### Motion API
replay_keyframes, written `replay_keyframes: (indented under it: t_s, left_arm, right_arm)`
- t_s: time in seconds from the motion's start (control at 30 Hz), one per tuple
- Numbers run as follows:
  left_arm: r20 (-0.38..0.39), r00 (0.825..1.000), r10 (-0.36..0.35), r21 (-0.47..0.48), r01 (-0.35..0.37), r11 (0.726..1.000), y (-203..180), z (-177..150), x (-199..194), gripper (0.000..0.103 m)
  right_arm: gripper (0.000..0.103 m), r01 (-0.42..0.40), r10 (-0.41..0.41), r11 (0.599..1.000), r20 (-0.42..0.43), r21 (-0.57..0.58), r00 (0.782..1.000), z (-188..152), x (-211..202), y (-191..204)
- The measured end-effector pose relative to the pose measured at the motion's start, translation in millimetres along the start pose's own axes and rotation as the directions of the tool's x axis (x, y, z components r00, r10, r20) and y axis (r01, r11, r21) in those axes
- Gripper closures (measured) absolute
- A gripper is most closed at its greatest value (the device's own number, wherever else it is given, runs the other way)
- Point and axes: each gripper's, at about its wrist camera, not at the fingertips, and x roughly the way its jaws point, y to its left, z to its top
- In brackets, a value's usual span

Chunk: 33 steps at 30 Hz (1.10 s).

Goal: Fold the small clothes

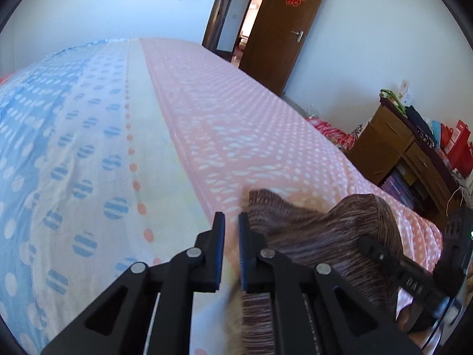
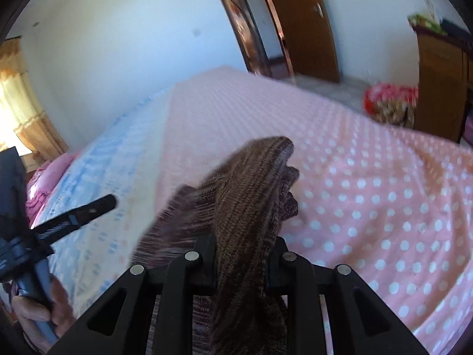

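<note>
Bedroom, dotted bedspread (image 1: 236,124) | your right gripper (image 2: 241,248) clamps the brown knit garment (image 2: 245,207), bunched above the bed | left gripper (image 1: 231,222) nearly closed, empty | folding barely begun.

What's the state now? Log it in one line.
right gripper: jaws shut on brown knit garment, held over bedspread | left gripper: jaws narrow, beside garment, grip unclear
</note>
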Motion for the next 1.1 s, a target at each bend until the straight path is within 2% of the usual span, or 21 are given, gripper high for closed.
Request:
replay_keyframes:
  t_s: [0.03, 0.07, 0.1, 0.13, 0.17, 0.23, 0.3, 0.33, 0.4, 0.47, 0.53, 0.63, 0.67, 0.7, 0.73, 0.77, 0.83, 0.87, 0.9, 0.97, 1.1]
  left_arm:
    - [-0.016, 1.000, -0.008, -0.015, 0.008, 1.000, 5, -6, 1, 0.079]
    - [-0.040, 0.998, -0.043, -0.044, 0.041, 0.998, 8, -13, 1, 0.056]
    - [-0.062, 0.994, -0.093, -0.081, 0.087, 0.993, 12, -18, 1, 0.043]
    - [-0.077, 0.986, -0.147, -0.119, 0.138, 0.983, 16, -26, 1, 0.025]
    - [-0.083, 0.978, -0.189, -0.145, 0.176, 0.974, 18, -35, -1, 0.020]
    - [-0.109, 0.960, -0.257, -0.167, 0.237, 0.957, 20, -52, -7, 0.020]
    - [-0.134, 0.947, -0.292, -0.170, 0.269, 0.948, 19, -70, -13, 0.020]
    - [-0.150, 0.937, -0.315, -0.169, 0.289, 0.942, 16, -81, -17, 0.020]
    - [-0.164, 0.916, -0.366, -0.172, 0.339, 0.925, 12, -96, -26, 0.020]
    - [-0.185, 0.901, -0.392, -0.155, 0.367, 0.917, 2, -112, -36, 0.017]
    - [-0.185, 0.902, -0.390, -0.123, 0.372, 0.920, -5, -121, -41, 0.014]
    - [-0.177, 0.911, -0.373, -0.094, 0.361, 0.928, -13, -132, -49, 0.017]
    - [-0.180, 0.910, -0.375, -0.101, 0.362, 0.927, -12, -131, -49, 0.023]
    - [-0.184, 0.909, -0.373, -0.110, 0.358, 0.927, -13, -131, -48, 0.027]
    - [-0.192, 0.908, -0.372, -0.117, 0.355, 0.927, -14, -129, -48, 0.038]
    - [-0.202, 0.906, -0.372, -0.119, 0.354, 0.928, -16, -130, -47, 0.056]
    - [-0.215, 0.904, -0.371, -0.138, 0.348, 0.927, -15, -122, -45, 0.072]
    - [-0.219, 0.894, -0.390, -0.162, 0.361, 0.918, -7, -117, -44, 0.079]
    - [-0.222, 0.876, -0.428, -0.203, 0.388, 0.899, -1, -115, -50, 0.079]
    - [-0.229, 0.866, -0.445, -0.220, 0.399, 0.890, 3, -114, -56, 0.079]
    - [-0.291, 0.878, -0.379, -0.171, 0.342, 0.924, 2, -125, -59, 0.079]
  right_arm:
    - [0.078, -0.013, 0.013, 1.000, -0.024, 0.027, 1.000, -1, 4, -10]
    - [0.073, -0.023, 0.025, 0.998, -0.040, 0.053, 0.999, -2, 5, -18]
    - [0.066, -0.021, 0.024, 0.997, -0.043, 0.078, 0.999, -2, 2, -26]
    - [0.065, -0.006, 0.010, 0.995, -0.035, 0.104, 0.999, -3, -7, -34]
    - [0.064, 0.003, 0.000, 0.992, -0.017, 0.127, 1.000, -5, -19, -40]
    - [0.062, -0.030, 0.028, 0.986, 0.014, 0.165, 0.999, -13, -48, -52]
    - [0.043, -0.080, 0.078, 0.979, 0.020, 0.185, 0.997, -30, -73, -58]
    - [0.040, -0.092, 0.090, 0.978, 0.019, 0.186, 0.996, -41, -86, -59]
    - [0.040, -0.106, 0.108, 0.979, 0.000, 0.173, 0.994, -64, -101, -55]
    - [0.040, -0.109, 0.118, 0.985, -0.063, 0.136, 0.991, -88, -104, -47]
    - [0.039, -0.098, 0.106, 0.992, -0.103, 0.077, 0.989, -108, -102, -36]
    - [0.040, -0.093, 0.093, 0.996, -0.089, 0.009, 0.992, -123, -103, -19]
    - [0.055, -0.089, 0.089, 0.996, -0.090, 0.006, 0.992, -124, -104, -17]
    - [0.084, -0.081, 0.080, 0.997, -0.096, -0.008, 0.992, -127, -104, -12]
    - [0.084, -0.086, 0.084, 0.996, -0.138, -0.013, 0.987, -130, -99, -9]
    - [0.086, -0.086, 0.084, 0.996, -0.124, -0.010, 0.989, -131, -103, -10]
    - [0.088, -0.078, 0.076, 0.997, -0.146, -0.011, 0.986, -131, -105, -5]
    - [0.089, -0.092, 0.092, 0.996, -0.148, 0.008, 0.985, -130, -109, -4]
    - [0.089, -0.124, 0.129, 0.991, -0.144, 0.044, 0.981, -128, -113, -8]
    - [0.089, -0.188, 0.203, 0.976, -0.140, 0.111, 0.969, -123, -128, -9]
    - [0.089, -0.186, 0.210, 0.974, -0.208, 0.128, 0.955, -130, -136, -14]
